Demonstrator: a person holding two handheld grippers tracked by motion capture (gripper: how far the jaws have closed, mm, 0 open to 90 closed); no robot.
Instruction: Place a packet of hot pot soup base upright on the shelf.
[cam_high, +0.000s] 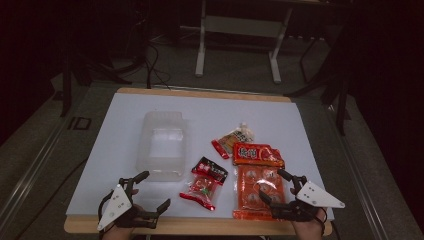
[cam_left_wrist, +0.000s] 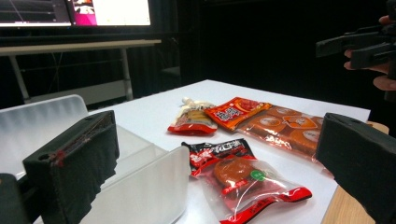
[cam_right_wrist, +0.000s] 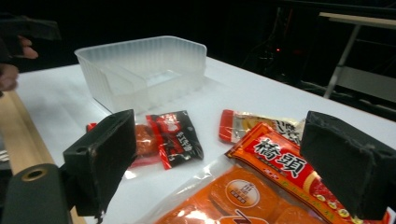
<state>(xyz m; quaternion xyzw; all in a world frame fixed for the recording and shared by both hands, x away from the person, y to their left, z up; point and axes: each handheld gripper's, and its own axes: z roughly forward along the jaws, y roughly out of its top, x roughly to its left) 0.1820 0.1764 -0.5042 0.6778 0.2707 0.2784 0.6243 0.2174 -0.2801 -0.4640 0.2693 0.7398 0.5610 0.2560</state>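
Left tongs (cam_high: 150, 190) at bench (cam_high: 125, 107) 7 o'clock, jaws spread, nothing held, aimed toward clear tub (cam_high: 162, 145). Right tongs (cam_high: 275, 186) at 5 o'clock, jaws wide apart, empty, hovering over big orange pack (cam_high: 257, 187).

Tub sits left of centre, apparently empty, likely waiting for packets. Small red pack (cam_high: 200, 192) lies between tongs; black-red sachet (cam_high: 211, 169) overlaps its top. Yellow snack bag (cam_high: 232, 140) at 1 o'clock, just beside orange pack's header.

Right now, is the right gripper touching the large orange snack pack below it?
Apart. The right gripper view shows the right gripper open, its jaws raised above the large orange snack pack with nothing between them.
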